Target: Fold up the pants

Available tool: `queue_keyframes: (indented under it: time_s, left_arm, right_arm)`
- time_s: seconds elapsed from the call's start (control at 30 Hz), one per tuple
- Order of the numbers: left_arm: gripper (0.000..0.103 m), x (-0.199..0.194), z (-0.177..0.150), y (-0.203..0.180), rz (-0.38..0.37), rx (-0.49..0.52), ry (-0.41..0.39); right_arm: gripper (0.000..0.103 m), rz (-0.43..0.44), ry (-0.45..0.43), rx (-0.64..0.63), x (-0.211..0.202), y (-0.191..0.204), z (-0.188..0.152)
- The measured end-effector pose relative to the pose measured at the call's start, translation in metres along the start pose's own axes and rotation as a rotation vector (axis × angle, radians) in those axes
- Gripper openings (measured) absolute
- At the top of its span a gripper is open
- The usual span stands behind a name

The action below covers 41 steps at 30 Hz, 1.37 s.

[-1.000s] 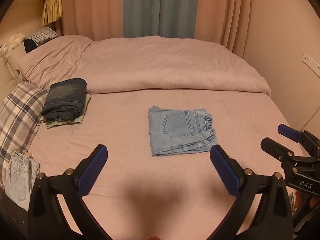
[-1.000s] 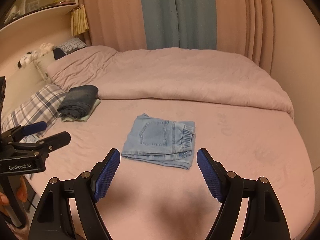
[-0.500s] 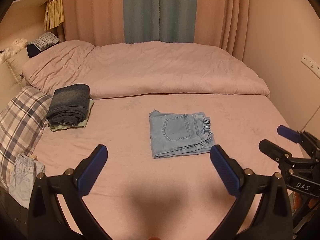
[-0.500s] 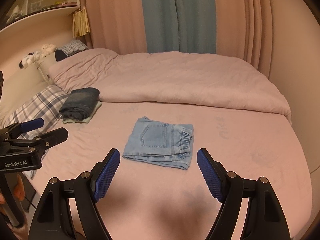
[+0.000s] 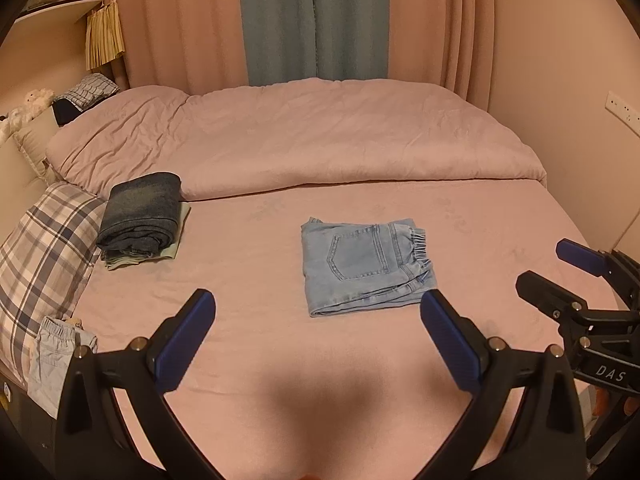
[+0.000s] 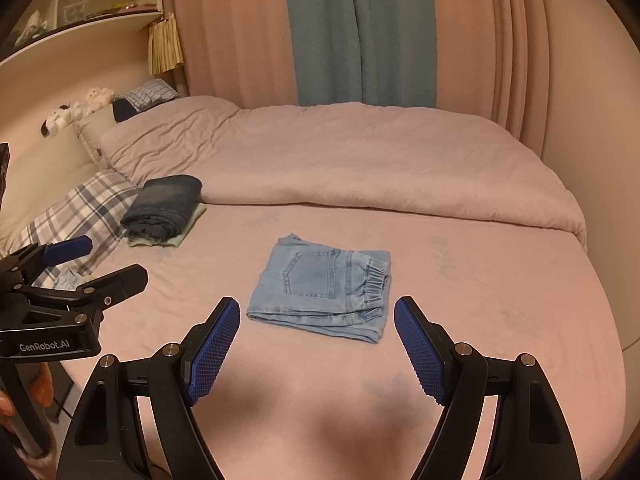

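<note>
The pants (image 5: 362, 266) lie folded in a neat square at the centre of the frame, on the bed (image 5: 280, 352). Both the left gripper (image 5: 316, 328) and the right gripper (image 6: 316, 344) are released, holding nothing, apart from the cloth. The fold looks finished; I judge the next good step is to lift the bundle from both sides together, so that the layers do not slip, toward the stack (image 5: 142, 220) at the left.

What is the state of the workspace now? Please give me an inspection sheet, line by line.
Surface: pink bed sheet, smooth.
Job's things: light blue jeans folded flat mid-bed, untouched.
Clutter: dark jeans folded on a pale green garment; plaid pillow; pale shorts at the bed's edge.
Grippers: left hand-held gripper open, empty; right hand-held gripper open, empty.
Cables: nothing seen.
Surroundings: duvet, curtains, wall socket.
</note>
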<state>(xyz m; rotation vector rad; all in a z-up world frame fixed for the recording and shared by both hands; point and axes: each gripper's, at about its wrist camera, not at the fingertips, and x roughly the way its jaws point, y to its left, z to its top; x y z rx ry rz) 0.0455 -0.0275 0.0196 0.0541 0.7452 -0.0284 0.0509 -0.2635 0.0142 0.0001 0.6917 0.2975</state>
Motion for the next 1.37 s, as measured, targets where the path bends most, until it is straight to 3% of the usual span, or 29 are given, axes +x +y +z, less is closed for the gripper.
queue_keyframes:
  time_s: [1.37]
  left_arm:
    - [0.102, 0.024, 0.002, -0.011, 0.007, 0.010, 0.041]
  right_arm:
    - [0.080, 0.004, 0.039, -0.005, 0.022, -0.003, -0.001]
